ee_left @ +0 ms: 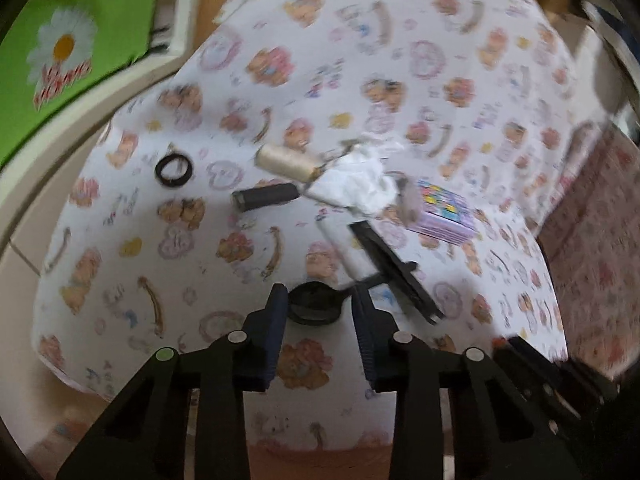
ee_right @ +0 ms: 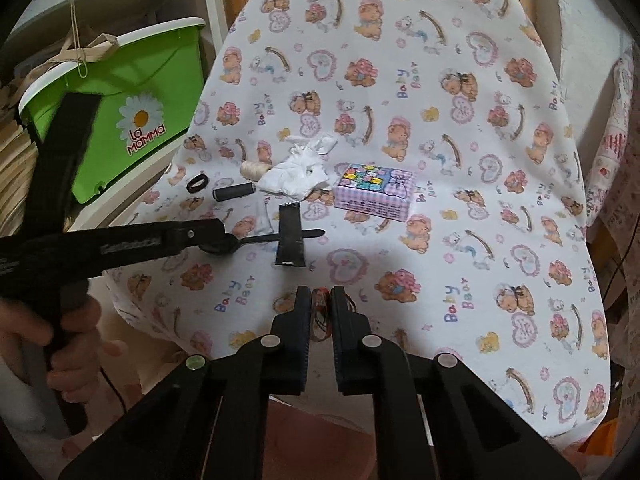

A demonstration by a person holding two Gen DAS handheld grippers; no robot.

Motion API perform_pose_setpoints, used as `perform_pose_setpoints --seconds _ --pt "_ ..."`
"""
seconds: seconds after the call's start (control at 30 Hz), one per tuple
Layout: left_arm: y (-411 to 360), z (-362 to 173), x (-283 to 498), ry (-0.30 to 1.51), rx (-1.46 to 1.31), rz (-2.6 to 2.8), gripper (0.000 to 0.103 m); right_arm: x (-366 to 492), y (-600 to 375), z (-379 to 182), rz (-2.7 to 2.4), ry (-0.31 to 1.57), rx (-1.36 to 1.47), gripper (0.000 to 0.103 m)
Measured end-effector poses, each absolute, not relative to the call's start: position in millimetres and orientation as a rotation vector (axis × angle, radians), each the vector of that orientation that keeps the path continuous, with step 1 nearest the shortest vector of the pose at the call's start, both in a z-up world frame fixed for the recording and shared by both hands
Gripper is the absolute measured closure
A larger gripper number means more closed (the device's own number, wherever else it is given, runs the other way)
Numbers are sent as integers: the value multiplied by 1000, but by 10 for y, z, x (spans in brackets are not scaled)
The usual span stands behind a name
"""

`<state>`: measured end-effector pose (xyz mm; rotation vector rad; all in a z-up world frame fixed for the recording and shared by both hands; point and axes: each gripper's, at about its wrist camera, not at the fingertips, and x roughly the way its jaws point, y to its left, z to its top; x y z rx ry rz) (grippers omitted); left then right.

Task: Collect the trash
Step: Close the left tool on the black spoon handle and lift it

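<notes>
Right gripper (ee_right: 321, 294) clamped on small reddish wrapper scrap (ee_right: 319, 307), pinched between its pads. Left gripper (ee_left: 320, 300) fingers apart, straddling bowl of black plastic spoon (ee_left: 316, 305), pads not pressing. Crumpled white tissue (ee_left: 356, 184) well ahead, beside thread spools.

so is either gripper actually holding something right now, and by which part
The right gripper is shut on a small reddish wrapper, pinched at its upper end. The left gripper brackets the black spoon's bowl; contact unclear.
</notes>
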<state>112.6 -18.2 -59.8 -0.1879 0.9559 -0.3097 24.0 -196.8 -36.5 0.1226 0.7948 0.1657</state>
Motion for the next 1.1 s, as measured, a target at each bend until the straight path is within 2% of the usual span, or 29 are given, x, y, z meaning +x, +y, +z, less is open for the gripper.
perform_pose_setpoints --seconds 0.27,0.3,0.33,0.37,0.9,1.1 --pt "-203 -688 1165 950 -176 -220 77 172 -2066 -332 158 785 129 92" --pt "-226 -688 1161 948 -155 -214 80 168 -2077 -335 157 786 130 92" --pt "-252 -695 1160 953 -136 -211 94 166 -2082 -338 156 787 131 92" --pt "-269 -701 1164 962 -125 -209 98 164 -2093 -339 153 788 132 92" --pt "-275 -120 461 791 4 -299 101 11 -2183 -191 118 740 139 92" --pt "-272 11 216 794 87 -342 101 -127 -2113 -63 139 700 103 92"
